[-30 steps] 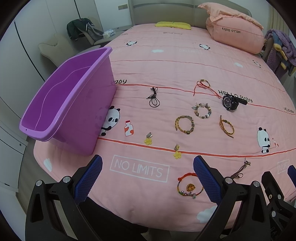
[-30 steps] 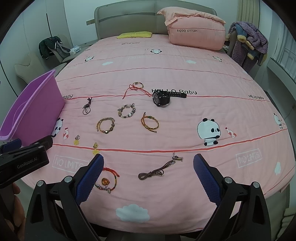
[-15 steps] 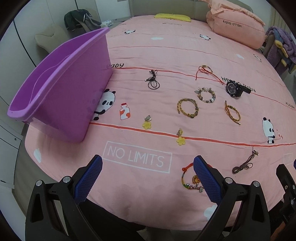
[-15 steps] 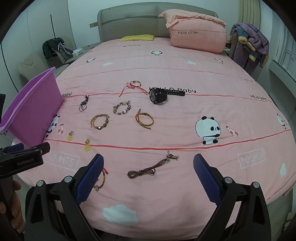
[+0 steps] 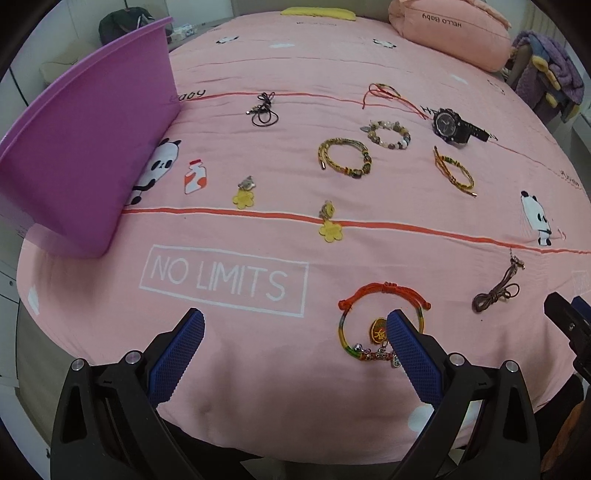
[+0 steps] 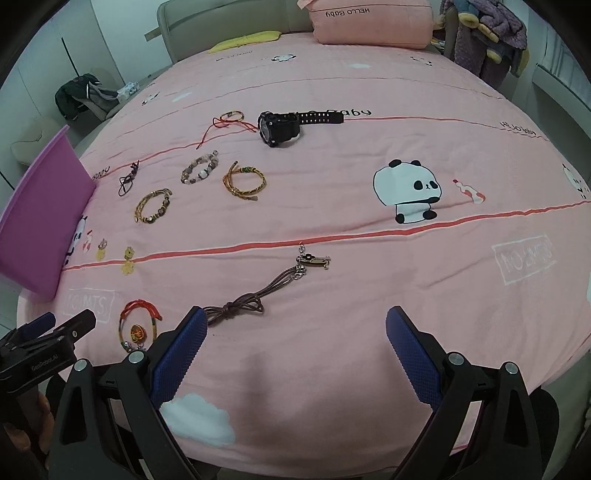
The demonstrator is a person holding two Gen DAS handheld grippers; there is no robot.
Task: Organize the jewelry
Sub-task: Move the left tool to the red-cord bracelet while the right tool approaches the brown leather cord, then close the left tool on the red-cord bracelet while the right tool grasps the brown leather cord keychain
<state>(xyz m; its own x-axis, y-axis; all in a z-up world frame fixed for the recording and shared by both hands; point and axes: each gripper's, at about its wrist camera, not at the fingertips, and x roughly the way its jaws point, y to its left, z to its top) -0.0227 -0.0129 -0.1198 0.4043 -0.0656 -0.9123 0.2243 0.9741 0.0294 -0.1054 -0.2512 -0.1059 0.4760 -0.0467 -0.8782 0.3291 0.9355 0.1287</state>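
Note:
Several pieces of jewelry lie on the pink bedspread [image 5: 229, 155]. A red and green cord bracelet [image 5: 380, 321] with a charm lies just in front of my left gripper [image 5: 295, 332], which is open; its right finger overlaps the bracelet. A brown cord necklace [image 6: 258, 295] lies just ahead of my open right gripper [image 6: 295, 332], by its left finger. Farther off lie a black watch [image 6: 280, 127], a bead bracelet [image 5: 388, 133], two braided bracelets [image 5: 345, 158] [image 5: 454, 173] and two yellow flower charms [image 5: 243, 194]. A purple bin [image 5: 85, 147] stands at the left.
A pink pillow [image 5: 450, 33] and a yellow cushion [image 5: 317, 11] lie at the head of the bed. A chair with dark clothes [image 6: 81, 98] stands left of the bed. The bed's front edge is right under both grippers.
Both grippers have moved forward and down toward the bed. The red bracelet now sits at the left gripper's right finger, and the brown necklace at the right gripper's left finger.

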